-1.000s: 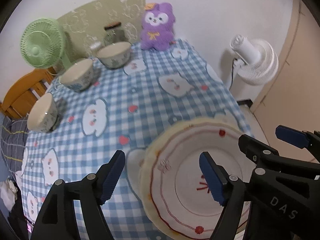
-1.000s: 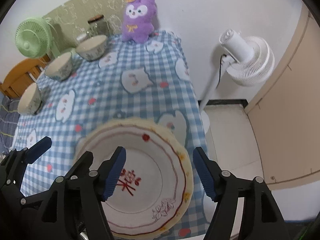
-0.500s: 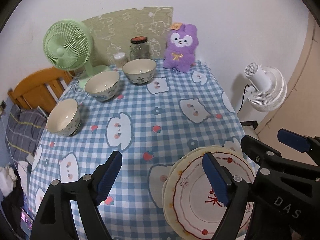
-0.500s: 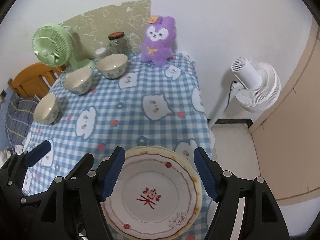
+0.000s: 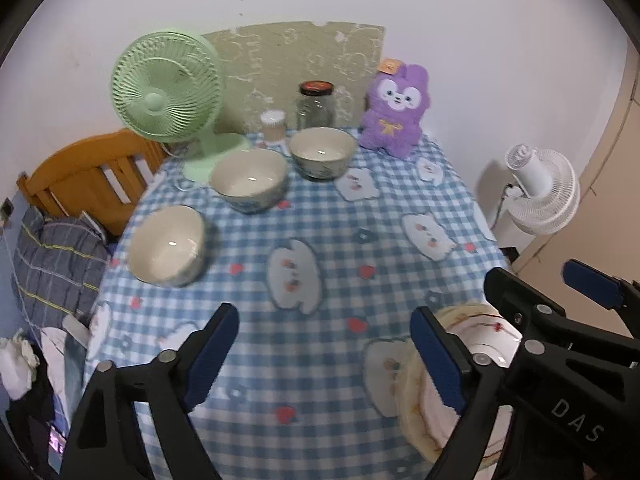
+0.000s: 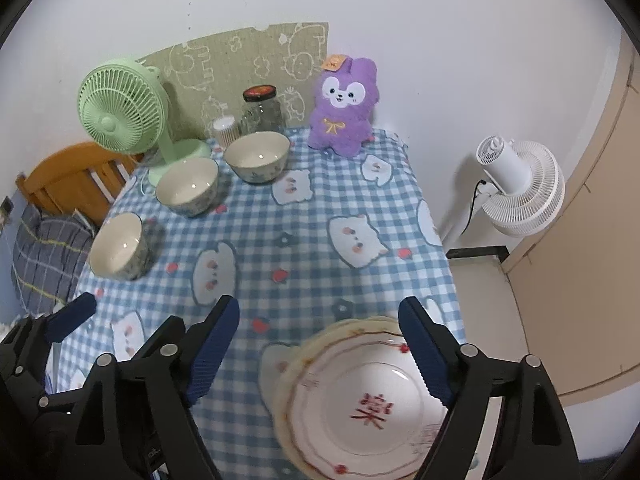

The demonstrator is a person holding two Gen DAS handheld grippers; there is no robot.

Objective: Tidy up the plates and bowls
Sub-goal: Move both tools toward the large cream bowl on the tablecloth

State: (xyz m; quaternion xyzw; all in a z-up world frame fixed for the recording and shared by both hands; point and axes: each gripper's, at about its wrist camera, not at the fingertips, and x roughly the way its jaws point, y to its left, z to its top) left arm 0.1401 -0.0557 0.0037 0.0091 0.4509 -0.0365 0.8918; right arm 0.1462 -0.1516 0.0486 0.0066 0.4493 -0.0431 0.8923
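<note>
The left gripper [image 5: 324,356] and right gripper [image 6: 320,348] are both opening, jaws spread with nothing between them. The stacked plates [image 6: 360,404] rest at the table's [image 6: 304,216] near right corner; three bowls [image 6: 187,186] line its far left side.

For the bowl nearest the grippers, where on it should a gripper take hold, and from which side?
Probably the rim of the nearest bowl, from above on its near side, one finger inside and one outside. It stands upright, mouth open, apart from the middle bowl; its round wall looks too wide to span.
</note>
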